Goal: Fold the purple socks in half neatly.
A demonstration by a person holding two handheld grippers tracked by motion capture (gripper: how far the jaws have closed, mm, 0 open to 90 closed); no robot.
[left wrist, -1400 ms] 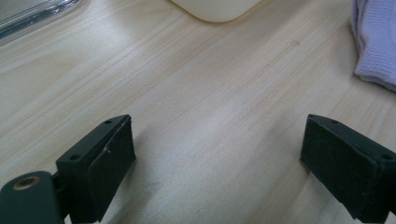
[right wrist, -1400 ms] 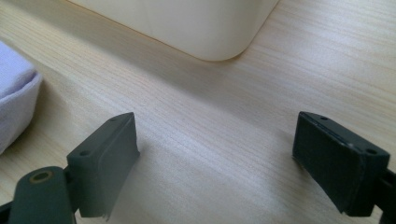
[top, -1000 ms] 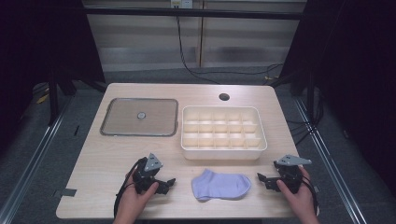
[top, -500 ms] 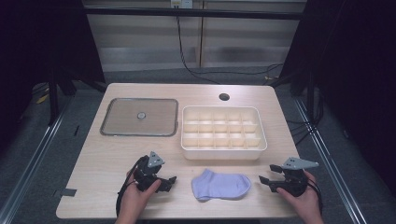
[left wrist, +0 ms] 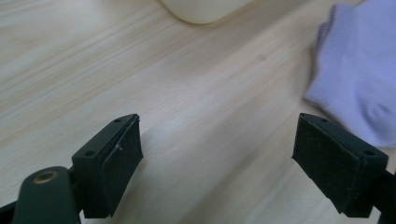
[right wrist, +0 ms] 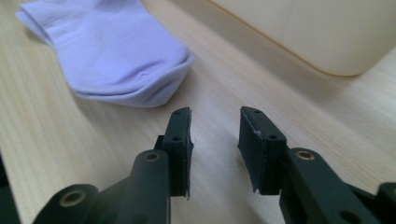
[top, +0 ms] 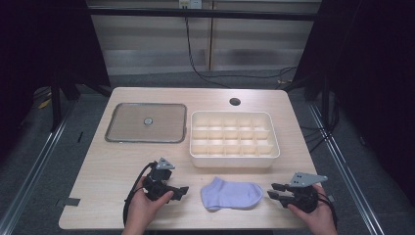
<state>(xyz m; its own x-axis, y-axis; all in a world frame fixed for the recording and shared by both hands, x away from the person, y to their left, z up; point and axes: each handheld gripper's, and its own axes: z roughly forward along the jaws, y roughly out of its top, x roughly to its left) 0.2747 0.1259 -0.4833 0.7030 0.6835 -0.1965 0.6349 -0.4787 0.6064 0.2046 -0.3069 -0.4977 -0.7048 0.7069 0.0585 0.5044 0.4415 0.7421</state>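
Two black grippers sit low over the pale wood-grain table [top: 107, 161], one at either side of a soft lilac knit sock [top: 231, 193] lying flat near the front edge. The left gripper [top: 182, 190] has its matte padded jaws spread wide, nothing between them. The right gripper [top: 270, 191] has just been closing; its jaws now stand a narrow gap apart, empty, just short of the sock's toe. Beyond lies a cream plastic tray [top: 235, 161] with gridded compartments, then a flat metal-rimmed lid [top: 147, 123].
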